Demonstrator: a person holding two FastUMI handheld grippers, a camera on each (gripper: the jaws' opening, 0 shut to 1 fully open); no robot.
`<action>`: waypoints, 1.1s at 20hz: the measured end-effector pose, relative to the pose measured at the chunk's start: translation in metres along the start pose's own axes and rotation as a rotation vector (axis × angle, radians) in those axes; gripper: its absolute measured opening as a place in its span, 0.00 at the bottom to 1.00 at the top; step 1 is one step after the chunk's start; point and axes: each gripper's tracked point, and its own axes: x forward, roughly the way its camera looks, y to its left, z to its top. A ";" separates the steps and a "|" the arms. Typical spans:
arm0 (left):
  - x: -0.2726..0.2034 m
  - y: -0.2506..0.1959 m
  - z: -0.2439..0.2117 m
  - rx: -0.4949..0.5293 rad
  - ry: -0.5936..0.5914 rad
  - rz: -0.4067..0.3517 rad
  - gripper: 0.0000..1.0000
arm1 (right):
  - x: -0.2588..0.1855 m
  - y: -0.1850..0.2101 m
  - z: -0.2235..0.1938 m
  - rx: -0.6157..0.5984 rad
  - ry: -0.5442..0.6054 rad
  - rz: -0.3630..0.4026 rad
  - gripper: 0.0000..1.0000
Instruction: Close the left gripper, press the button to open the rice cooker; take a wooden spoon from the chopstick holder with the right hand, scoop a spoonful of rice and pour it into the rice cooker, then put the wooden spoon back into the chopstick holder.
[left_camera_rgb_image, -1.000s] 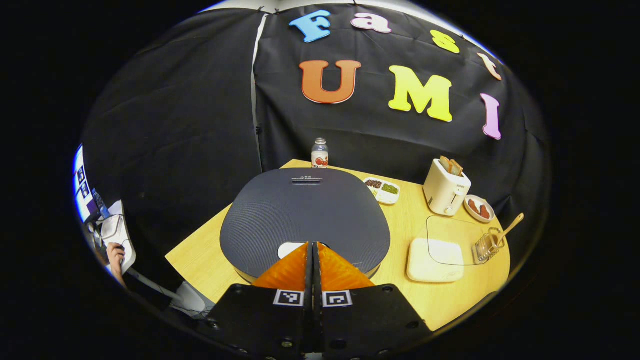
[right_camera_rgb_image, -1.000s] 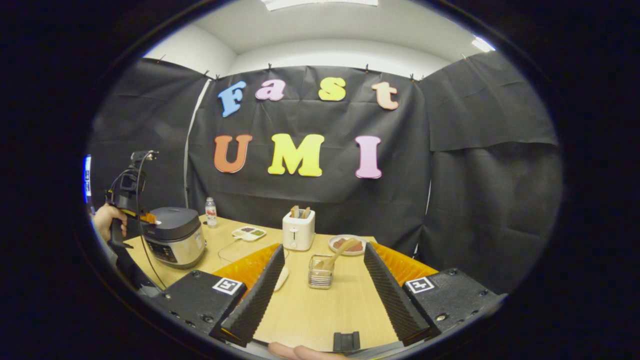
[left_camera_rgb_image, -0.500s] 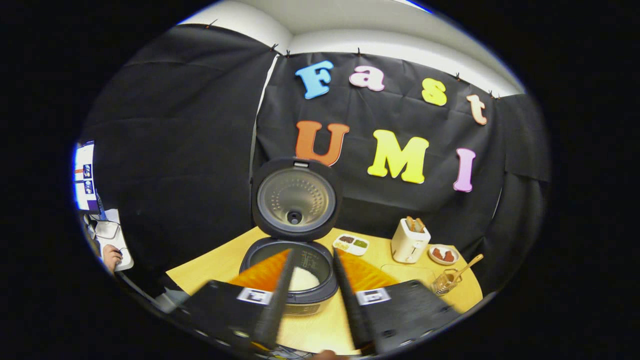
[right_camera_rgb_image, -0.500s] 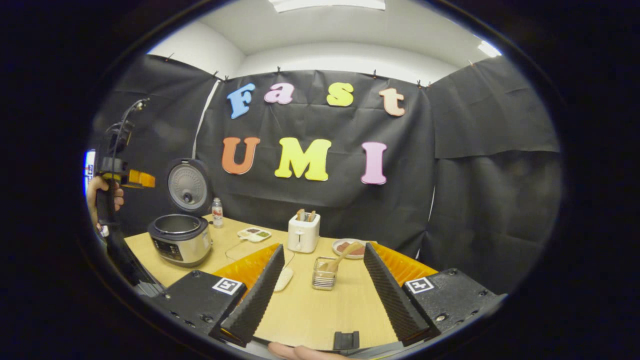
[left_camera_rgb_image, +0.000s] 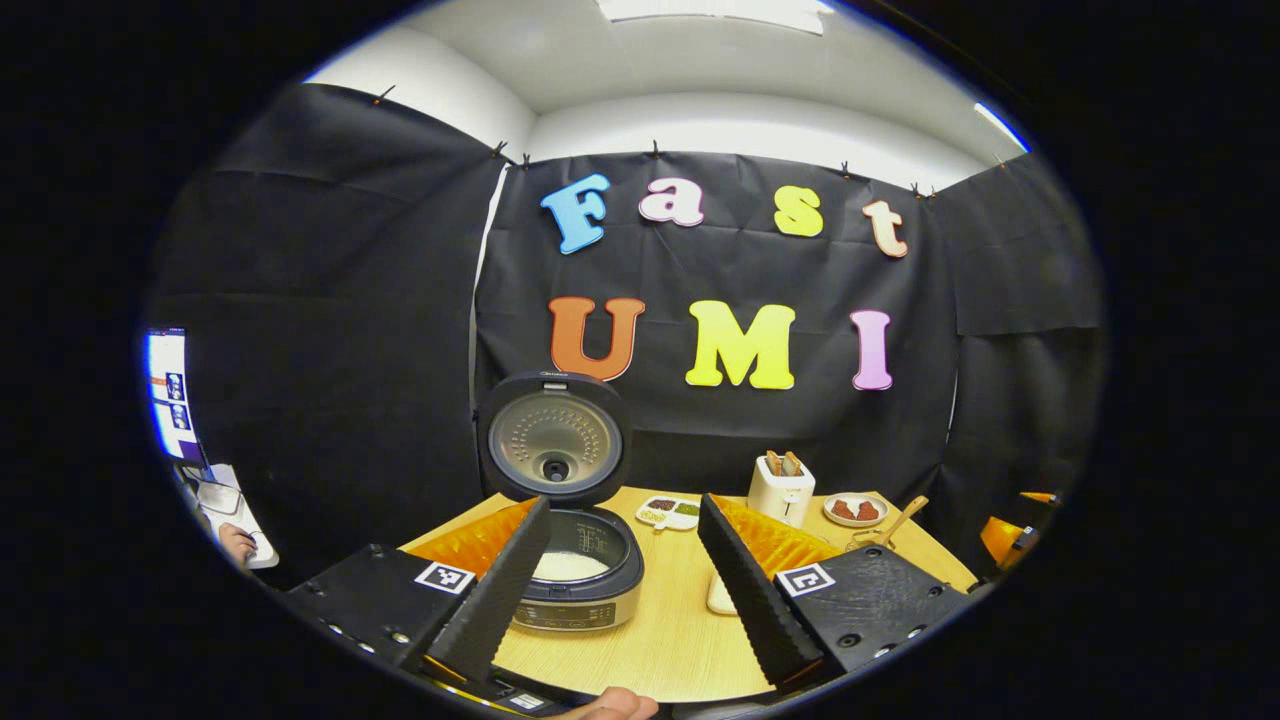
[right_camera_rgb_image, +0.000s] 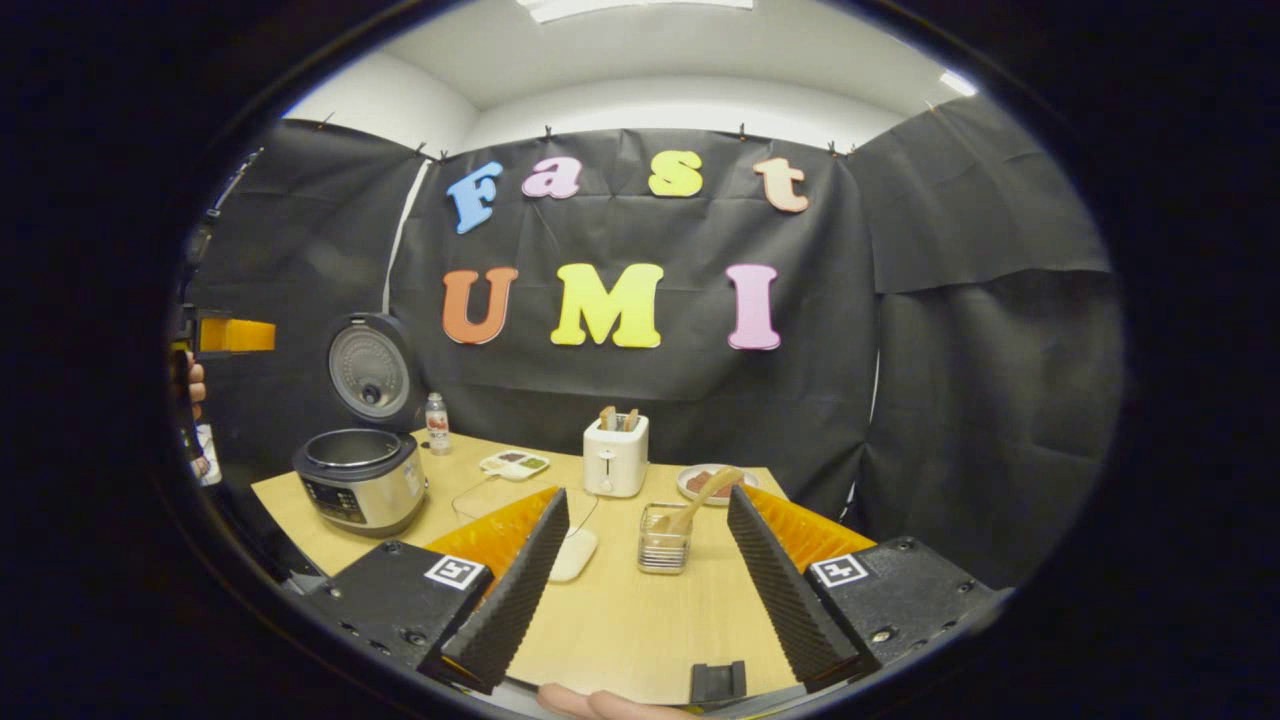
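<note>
Looking over the booth, lines below:

Rice cooker: the round silver rice cooker with a dark lid (left_camera_rgb_image: 580, 580) sits on the light wooden table (left_camera_rgb_image: 660, 640), lid swung up, white rice in the pot. Also at the table's left end in the right gripper view (right_camera_rgb_image: 355, 480).

Left gripper (left_camera_rgb_image: 620, 575): fingers spread wide, holding nothing — the cooker sits between them in its view.

Right gripper (right_camera_rgb_image: 645, 570): also spread apart, empty, hovering over the table.

Wooden spoon: light wooden spoon (right_camera_rgb_image: 700, 497) leans in the clear chopstick holder (right_camera_rgb_image: 662, 540), between the right fingers in that view, nothing blocking it.

Around: white toaster with bread (right_camera_rgb_image: 615, 457), small plate of reddish food (right_camera_rgb_image: 700, 483), divided white tray (right_camera_rgb_image: 513, 462), small clear bottle (right_camera_rgb_image: 436, 423), flat white dish (right_camera_rgb_image: 572, 553).

Writing: labels too small to read.
</note>
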 end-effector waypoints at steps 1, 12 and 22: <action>-0.004 0.001 -0.001 0.013 -0.014 0.004 0.94 | 0.007 -0.001 -0.004 0.015 0.003 0.004 0.99; -0.051 -0.051 -0.040 0.003 -0.036 -0.122 0.95 | 0.134 -0.036 -0.073 0.157 0.092 -0.047 0.98; -0.063 -0.055 -0.063 0.053 -0.030 -0.085 0.94 | 0.275 -0.079 -0.126 0.281 0.244 -0.073 1.00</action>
